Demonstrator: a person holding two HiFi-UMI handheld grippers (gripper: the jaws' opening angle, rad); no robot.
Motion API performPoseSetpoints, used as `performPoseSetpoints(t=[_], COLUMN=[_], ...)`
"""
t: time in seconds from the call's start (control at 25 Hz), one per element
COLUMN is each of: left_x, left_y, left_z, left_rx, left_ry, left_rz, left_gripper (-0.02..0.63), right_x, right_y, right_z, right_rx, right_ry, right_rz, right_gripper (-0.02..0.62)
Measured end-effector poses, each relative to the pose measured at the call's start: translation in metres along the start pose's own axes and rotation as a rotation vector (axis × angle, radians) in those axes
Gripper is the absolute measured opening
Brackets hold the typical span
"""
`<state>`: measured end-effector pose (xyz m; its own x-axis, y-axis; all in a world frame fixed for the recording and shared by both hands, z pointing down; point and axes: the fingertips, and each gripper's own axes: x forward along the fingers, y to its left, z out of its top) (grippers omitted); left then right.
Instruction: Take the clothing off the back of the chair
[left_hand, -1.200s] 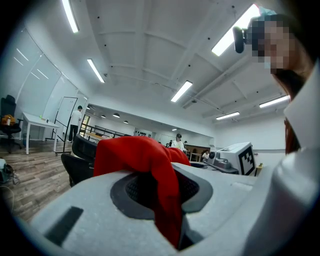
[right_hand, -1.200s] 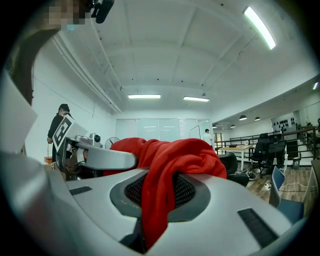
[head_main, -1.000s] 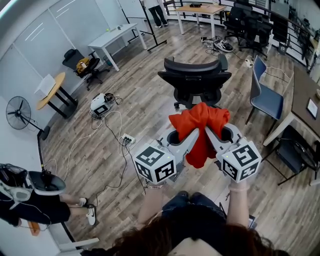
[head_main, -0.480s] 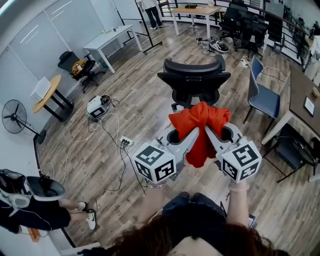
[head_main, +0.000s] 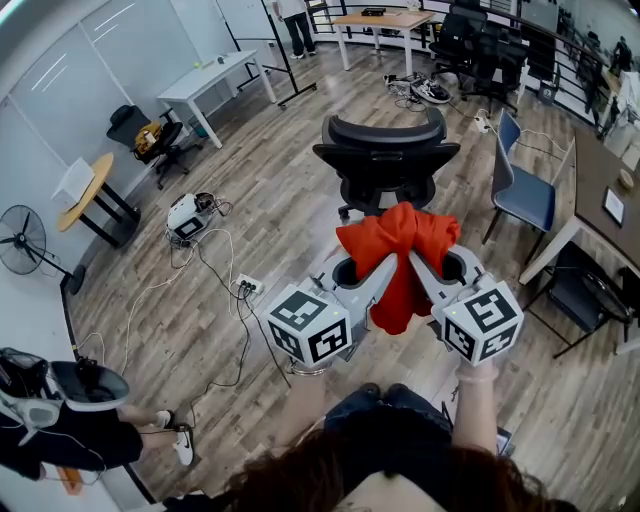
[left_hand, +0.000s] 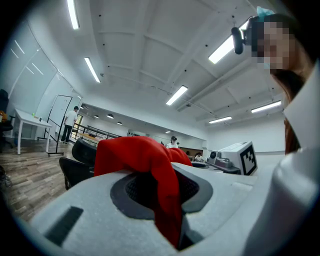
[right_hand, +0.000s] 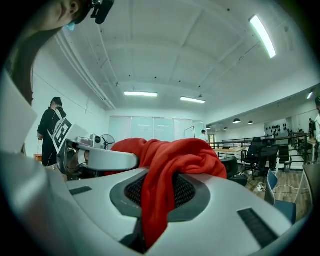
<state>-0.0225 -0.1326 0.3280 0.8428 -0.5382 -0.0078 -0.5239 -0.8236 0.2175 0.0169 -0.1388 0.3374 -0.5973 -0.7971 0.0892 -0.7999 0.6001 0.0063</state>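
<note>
At the far left a standing fan (head_main: 22, 240) stood by the wall, with a round wooden table (head_main: 85, 190) and a white desk (head_main: 215, 80) further along the wood floor. A white power strip (head_main: 246, 288) lay on the boards with its cable trailing off.

The left gripper (head_main: 392, 264) pointed level and away from the person, its jaws pinched on a fold of the red garment (head_main: 398, 245); in the left gripper view the cloth (left_hand: 145, 160) draped over the lower jaw and ran down into the narrow gap between the two. The garment hung bunched in the air between both grippers, in front of the person and clear of the black office chair (head_main: 388, 160), whose backrest was bare just beyond it.

The right gripper (head_main: 414, 264), close beside the left and angled toward it, was likewise clamped on the red fabric (right_hand: 170, 165), which spilled across its jaw pad and down into the slit between the jaws.

Further right stood a blue chair (head_main: 525, 195) next to a brown table (head_main: 600, 185)
</note>
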Motion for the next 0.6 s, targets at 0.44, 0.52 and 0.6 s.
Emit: performPoseSetpoints(t=[0.44, 0.52, 0.6], left_x=[-0.0041, -0.0047, -0.0050], left_y=[0.0046, 0.0044, 0.0042], left_z=[0.0032, 0.0033, 0.0033], left_rx=[-0.011, -0.011, -0.010], left_ry=[-0.011, -0.012, -0.012], left_rz=[-0.014, -0.015, -0.016], left_gripper=[0.083, 0.083, 0.083], right_x=[0.0055, 0.0054, 0.0050], right_y=[0.0044, 0.0050, 0.0047], right_z=[0.0036, 0.0036, 0.0032], right_rx=[-0.008, -0.010, -0.010], right_ry=[0.004, 0.004, 0.004], right_rz=[0.002, 0.003, 0.001], right_gripper=[0.063, 0.063, 0.063])
